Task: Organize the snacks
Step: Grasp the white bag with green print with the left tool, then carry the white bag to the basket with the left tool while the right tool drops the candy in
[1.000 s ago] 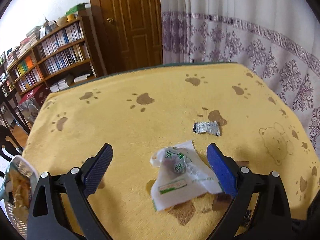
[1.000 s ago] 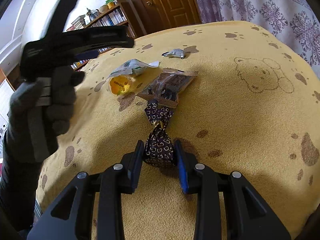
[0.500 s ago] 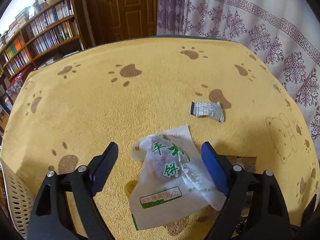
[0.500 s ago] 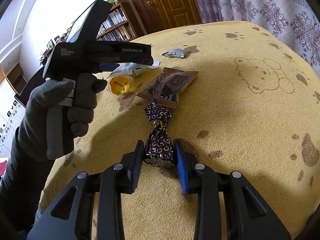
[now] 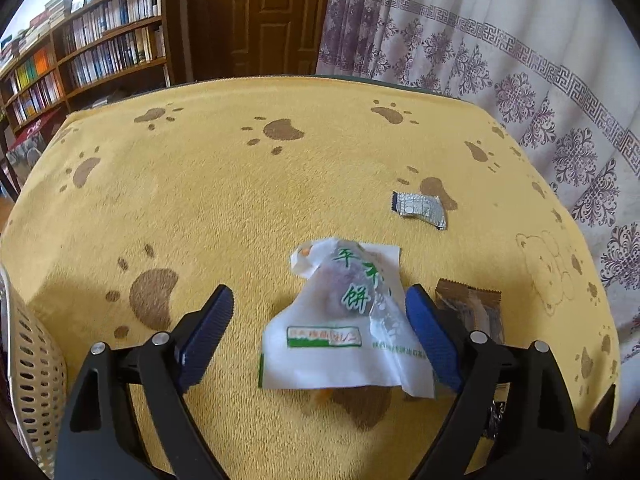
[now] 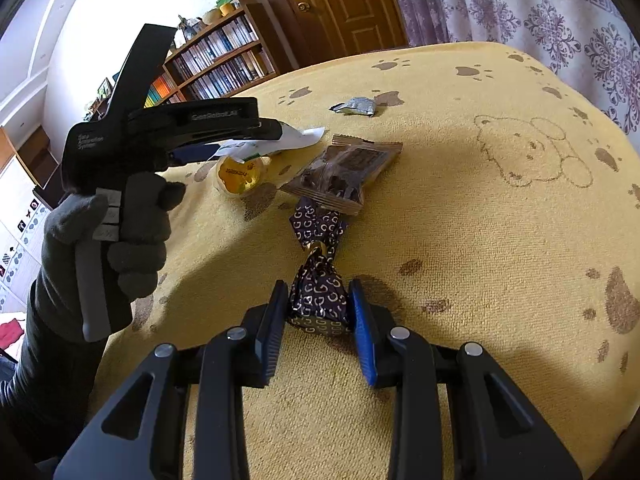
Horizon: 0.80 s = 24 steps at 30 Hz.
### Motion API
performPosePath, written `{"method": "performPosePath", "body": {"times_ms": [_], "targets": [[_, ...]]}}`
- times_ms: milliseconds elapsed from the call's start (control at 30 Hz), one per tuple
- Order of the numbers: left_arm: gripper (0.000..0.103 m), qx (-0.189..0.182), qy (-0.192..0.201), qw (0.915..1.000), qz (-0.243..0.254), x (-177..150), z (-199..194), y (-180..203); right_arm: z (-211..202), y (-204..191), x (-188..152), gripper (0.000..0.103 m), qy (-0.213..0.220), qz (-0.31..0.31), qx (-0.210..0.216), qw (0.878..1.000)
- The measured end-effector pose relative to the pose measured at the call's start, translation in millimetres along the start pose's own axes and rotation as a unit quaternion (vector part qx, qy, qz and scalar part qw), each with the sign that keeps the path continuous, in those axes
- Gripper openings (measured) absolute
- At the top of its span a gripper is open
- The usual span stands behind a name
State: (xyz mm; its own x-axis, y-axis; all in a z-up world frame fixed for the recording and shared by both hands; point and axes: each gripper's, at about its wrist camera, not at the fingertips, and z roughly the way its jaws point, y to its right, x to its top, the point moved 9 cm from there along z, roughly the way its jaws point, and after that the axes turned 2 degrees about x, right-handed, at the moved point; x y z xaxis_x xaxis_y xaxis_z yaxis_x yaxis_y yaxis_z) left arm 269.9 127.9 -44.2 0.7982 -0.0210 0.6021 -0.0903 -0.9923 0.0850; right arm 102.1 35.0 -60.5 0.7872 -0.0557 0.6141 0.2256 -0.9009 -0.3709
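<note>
White pastry packet [image 5: 340, 332] now nearer left claw [image 5: 320, 324]

Soft daylight fills both my views, coming through the pale curtain with purple flower print [image 5: 500, 60] at the right; the yellow plush table cover with brown paw prints [image 5: 240, 200] is bright and evenly lit; my left gripper [image 5: 316, 320] throws a broad soft shadow onto it at lower left; in the right wrist view the white wall [image 6: 132, 4] is nearly blown out; the fisheye bends the wooden bookshelf [image 5: 88, 52] and blackens the corners; focus is sharp near, slightly soft far off.
</note>
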Motion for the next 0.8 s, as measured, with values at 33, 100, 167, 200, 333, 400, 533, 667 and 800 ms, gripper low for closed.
{"method": "performPosePath", "body": {"times_ms": [33, 100, 167, 200, 333, 400, 533, 667, 800], "targets": [[0.09, 0.0, 0.0, 1.0, 0.0, 0.0, 0.4, 0.2, 0.0, -0.2, -0.1, 0.032, 0.0, -0.002, -0.001, 1.0], [0.09, 0.001, 0.002, 1.0, 0.005, 0.4, 1.1, 0.8, 0.1, -1.2, -0.6, 0.032, 0.001, -0.005, -0.002, 1.0], [0.088, 0.004, 0.001, 0.9999, 0.015, 1.2, 4.9, 3.9, 0.6, -1.7, -0.5, 0.032, 0.0, -0.007, -0.003, 1.0], [0.086, 0.004, -0.001, 0.9999, 0.017, 1.3, 6.7, 5.6, 0.3, -1.3, -0.6, 0.032, 0.0, -0.006, -0.003, 1.0], [0.058, -0.01, -0.02, 0.9996, 0.015, -0.5, 21.3, 10.9, 0.0, -1.2, -0.7, 0.032, 0.0, -0.007, -0.002, 1.0], [0.053, -0.008, -0.009, 0.9997, 0.022, -0.1, 19.7, 12.2, 0.0, -1.5, -0.8, 0.032, 0.0, -0.008, -0.001, 1.0], [0.041, -0.013, 0.011, 0.9994, 0.031, 1.4, 5.7, 13.7, 0.0, -2.0, -1.0, 0.032, 0.0, -0.011, -0.001, 1.0], [0.041, -0.007, 0.025, 0.9993, 0.028, 2.7, -8.0, 7.5, -0.1, -2.8, -1.1, 0.032, 0.001, -0.013, -0.001, 1.0], [0.041, -0.006, 0.036, 0.9992, 0.018, 0.9, -25.0, -2.2, -1.9, -2.6, -1.0, 0.032, 0.001, -0.008, 0.005, 1.0]]}}
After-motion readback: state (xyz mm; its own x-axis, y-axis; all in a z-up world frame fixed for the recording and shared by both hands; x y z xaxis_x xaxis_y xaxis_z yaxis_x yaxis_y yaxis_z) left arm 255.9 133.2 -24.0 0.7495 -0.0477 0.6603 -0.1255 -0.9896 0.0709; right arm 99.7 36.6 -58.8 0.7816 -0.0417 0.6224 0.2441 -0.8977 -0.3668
